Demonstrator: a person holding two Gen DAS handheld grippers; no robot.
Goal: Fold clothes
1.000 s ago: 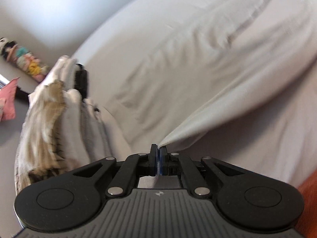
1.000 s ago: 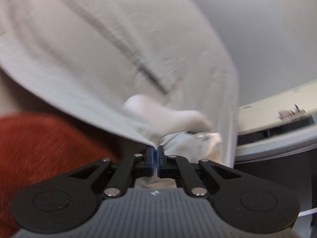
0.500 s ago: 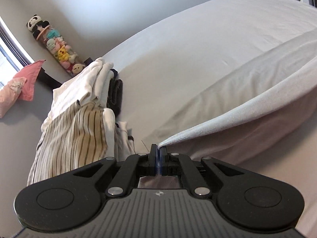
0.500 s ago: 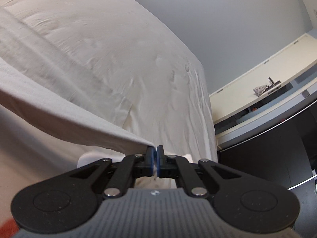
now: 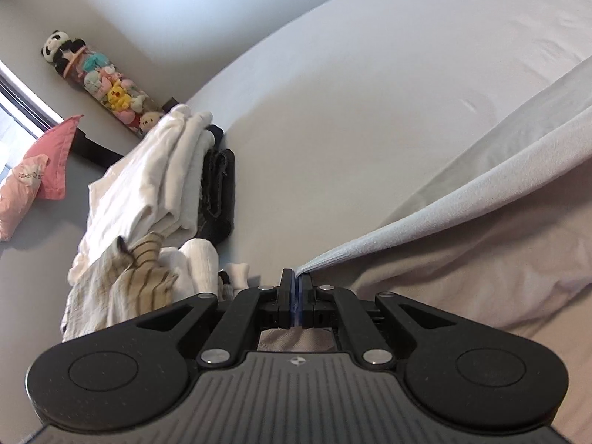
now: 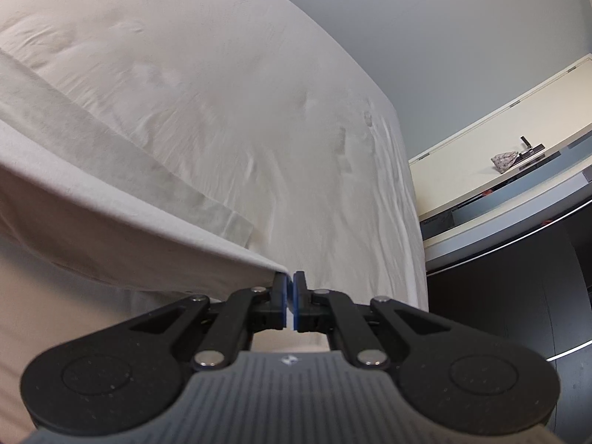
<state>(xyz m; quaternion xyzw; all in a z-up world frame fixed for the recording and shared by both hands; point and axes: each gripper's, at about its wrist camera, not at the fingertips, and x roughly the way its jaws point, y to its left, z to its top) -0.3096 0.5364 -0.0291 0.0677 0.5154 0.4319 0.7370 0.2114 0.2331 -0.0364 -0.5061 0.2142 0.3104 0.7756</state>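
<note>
A wide bed (image 5: 370,111) under a pale sheet fills the room, with a plain wall behind it. Along the bed's left edge sits a pile of clothes (image 5: 148,192): white folded pieces on top, a dark garment (image 5: 220,196) beside them, and a striped cream one (image 5: 140,281) nearest the camera. Against the wall stands a tall column of soft toys (image 5: 100,81) with a panda on top, and pink cushions (image 5: 33,177) lie further left. On the right side of the room a cream shelf (image 6: 499,155) carries a few small items above dark cabinets (image 6: 518,296).

The light grey garment (image 5: 462,199) is stretched over the bed, held up by its near edge. The left hand-held gripper (image 5: 291,288) is clamped tight on one corner of it, and the right hand-held gripper (image 6: 290,292) is pinched on the opposite corner (image 6: 270,266), so the cloth (image 6: 92,192) hangs in a taut line between them, its far part resting on the sheet.
</note>
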